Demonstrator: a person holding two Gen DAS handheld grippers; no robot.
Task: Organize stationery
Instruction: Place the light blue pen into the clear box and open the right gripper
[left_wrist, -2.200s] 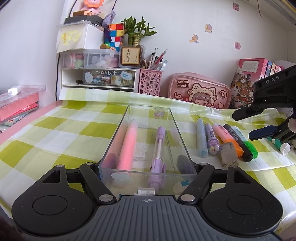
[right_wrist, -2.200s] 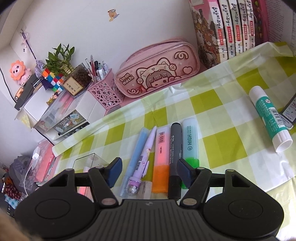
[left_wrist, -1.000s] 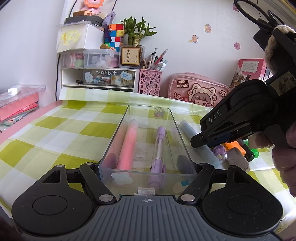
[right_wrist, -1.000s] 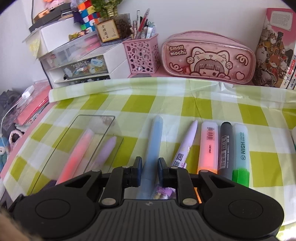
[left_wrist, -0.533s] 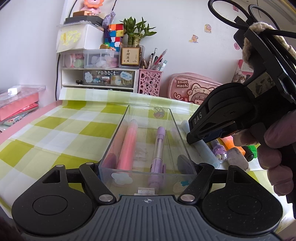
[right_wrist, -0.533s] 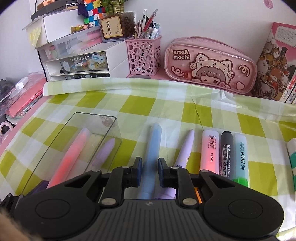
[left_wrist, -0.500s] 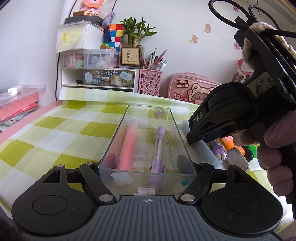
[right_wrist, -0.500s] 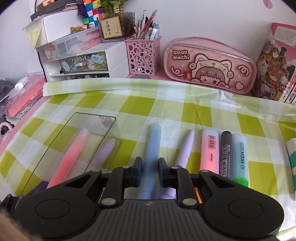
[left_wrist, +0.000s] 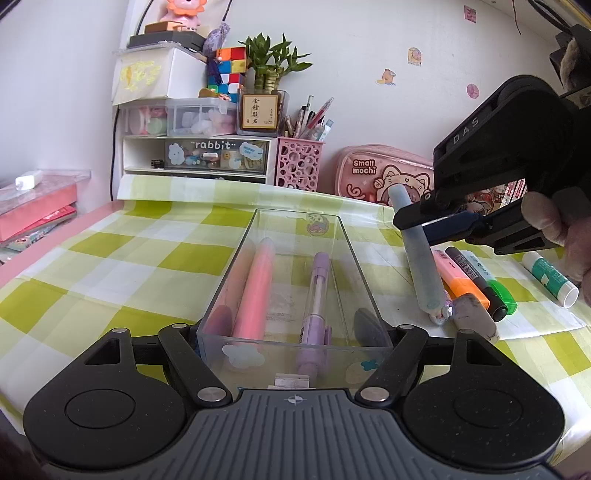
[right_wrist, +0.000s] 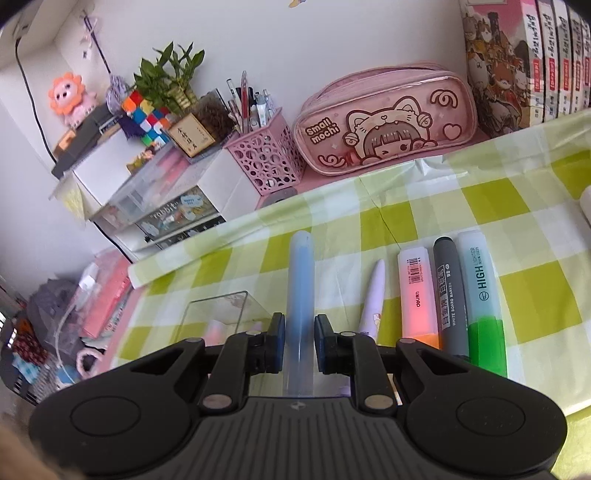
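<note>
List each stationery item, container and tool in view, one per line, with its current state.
Clear plastic tray: clamped by left tool, holding two pens.
Pale blue pen: gripped, lifted, tilted.
Right tool: shut on pen.
Orange highlighter: lying on cloth.
Green highlighter: lying on cloth.

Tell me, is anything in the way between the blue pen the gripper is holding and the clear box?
Nothing visible blocks it. The right gripper grips the blue pen, tilted just to the right of the clear box. The box's top is open, with free room between the pink pen and purple pen inside.
</note>
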